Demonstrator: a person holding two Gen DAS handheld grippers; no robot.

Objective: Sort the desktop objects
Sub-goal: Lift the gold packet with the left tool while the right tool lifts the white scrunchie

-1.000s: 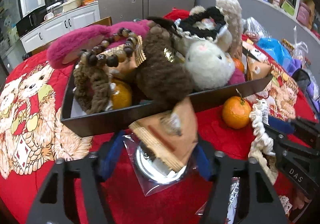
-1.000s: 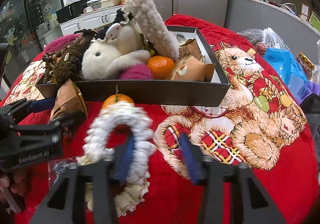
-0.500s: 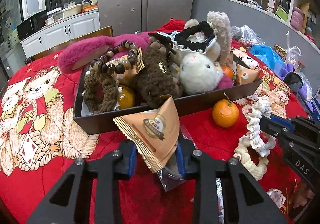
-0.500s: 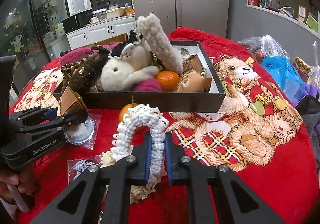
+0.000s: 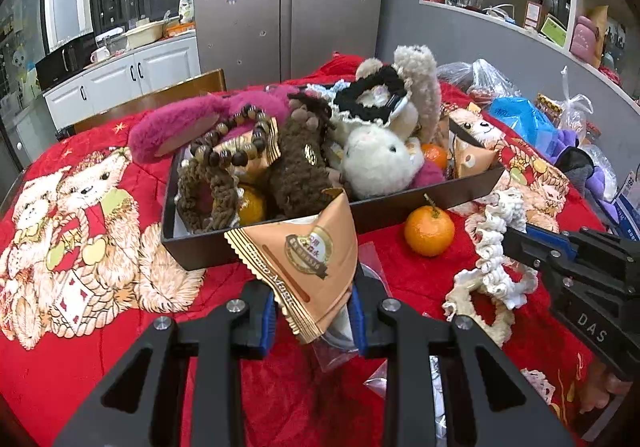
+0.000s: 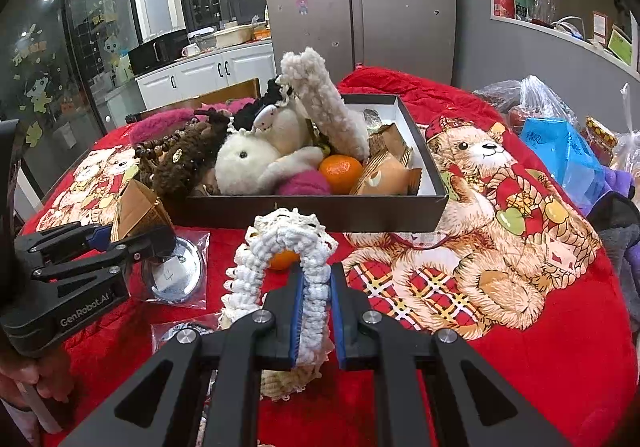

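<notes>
The left gripper [image 5: 313, 317] is clenched on an orange snack packet [image 5: 306, 261], held just in front of the black tray's [image 5: 400, 207] near wall. The right gripper [image 6: 316, 321] grasps a white crocheted scrunchie [image 6: 280, 267], its loop partly resting on the red cloth [image 6: 520, 367]. Each load likely needs to rise clear above the tray's near wall before release, aimed at the tray's emptier right corner beside the other packets.

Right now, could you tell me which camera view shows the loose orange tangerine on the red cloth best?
The left wrist view: the tangerine sits whole and unobstructed before the black tray. In the right wrist view, the white crocheted scrunchie hides most of it.
</notes>
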